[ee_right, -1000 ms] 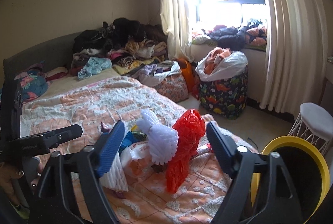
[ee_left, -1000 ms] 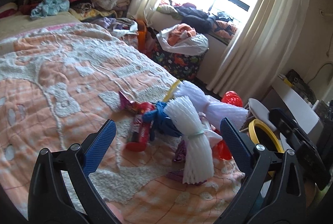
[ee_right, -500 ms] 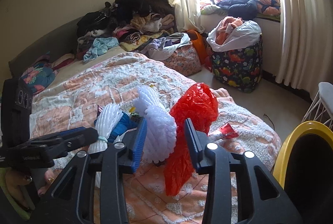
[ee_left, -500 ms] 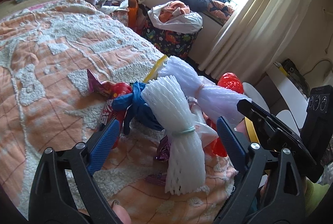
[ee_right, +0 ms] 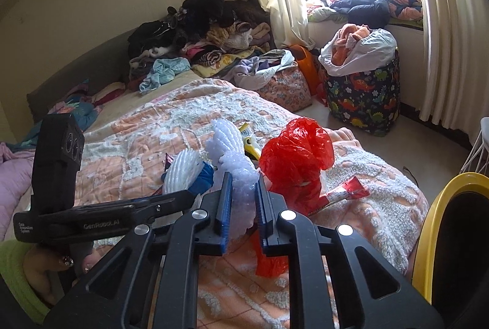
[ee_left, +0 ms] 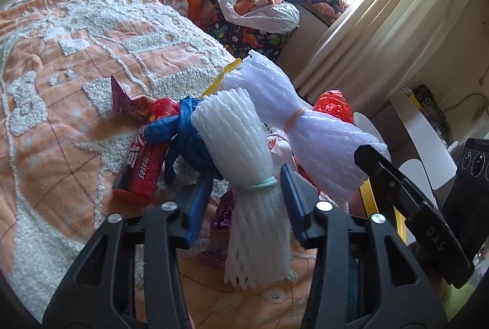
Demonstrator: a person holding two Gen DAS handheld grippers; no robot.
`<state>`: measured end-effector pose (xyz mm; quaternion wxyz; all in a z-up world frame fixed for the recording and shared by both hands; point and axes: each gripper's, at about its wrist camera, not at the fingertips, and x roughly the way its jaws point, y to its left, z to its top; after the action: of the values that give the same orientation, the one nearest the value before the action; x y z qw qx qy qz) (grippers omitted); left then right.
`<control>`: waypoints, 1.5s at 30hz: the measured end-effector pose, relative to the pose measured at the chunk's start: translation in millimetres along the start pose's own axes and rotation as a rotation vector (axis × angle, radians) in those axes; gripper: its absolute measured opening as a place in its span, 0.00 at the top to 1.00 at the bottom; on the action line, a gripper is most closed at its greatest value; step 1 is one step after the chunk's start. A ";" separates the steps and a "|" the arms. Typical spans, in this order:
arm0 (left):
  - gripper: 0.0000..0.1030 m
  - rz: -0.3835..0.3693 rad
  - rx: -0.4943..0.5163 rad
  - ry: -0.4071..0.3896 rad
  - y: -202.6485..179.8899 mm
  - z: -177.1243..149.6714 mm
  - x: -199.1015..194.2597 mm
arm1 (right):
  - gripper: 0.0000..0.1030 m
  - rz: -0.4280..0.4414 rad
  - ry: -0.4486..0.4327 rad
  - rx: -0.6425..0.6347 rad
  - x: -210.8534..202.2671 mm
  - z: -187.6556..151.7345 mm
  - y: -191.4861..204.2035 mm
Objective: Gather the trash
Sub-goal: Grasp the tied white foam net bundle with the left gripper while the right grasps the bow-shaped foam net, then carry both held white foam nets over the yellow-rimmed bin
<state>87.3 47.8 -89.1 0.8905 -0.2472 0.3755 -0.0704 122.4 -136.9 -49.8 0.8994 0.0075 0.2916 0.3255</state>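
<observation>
A: Left gripper (ee_left: 246,194) state? Jaws are closing, blue ribbed pads either side of the white foam net sleeve (ee_left: 244,151), right at the pale green elastic band (ee_left: 259,184) that cinches it. Pads look to be touching the foam; the bundle flares above and below the band.

B: Agreed. Right gripper (ee_right: 241,200) likewise closing, pads pressed into the second foam net sleeve (ee_right: 230,151), a bluish-white, bubbly mesh that bulges above the pad tips.

A: Location of both sleeves: on the bed, in the litter pile near the foot edge.

B: Pile contents: crumpled blue plastic glove (ee_left: 180,130), glossy red cylindrical snack tube (ee_left: 146,158) lying on its side, crinkled red plastic bag (ee_right: 295,158), flat red sachet (ee_right: 342,194), purple foil wrapper (ee_left: 122,96).

A: Underneath: peach bedspread (ee_left: 61,69) with raised white tufted pattern.

B: Yellow-rimmed bin (ee_right: 428,237), dark inside, just beside the bed's edge.
</observation>
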 end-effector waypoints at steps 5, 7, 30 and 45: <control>0.80 -0.014 -0.004 -0.023 -1.4 0.1 -11.6 | 0.86 0.012 -0.022 0.017 -13.8 -1.5 -2.4; 0.80 -0.015 0.000 -0.041 -3.4 2.0 -17.3 | 0.87 0.015 -0.036 0.020 -21.3 -0.8 -3.4; 0.81 -0.095 0.153 -0.119 -82.5 14.2 -39.8 | 0.87 -0.038 -0.187 0.076 -96.1 -0.8 -39.2; 0.81 -0.140 0.246 -0.085 -132.7 2.2 -21.8 | 0.87 -0.113 -0.242 0.155 -132.9 -8.8 -73.9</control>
<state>81.4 -59.7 -8.5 0.9220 -0.1648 0.3079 -0.1672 78.7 -275.1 -3.1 0.9415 0.1000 0.2053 0.2478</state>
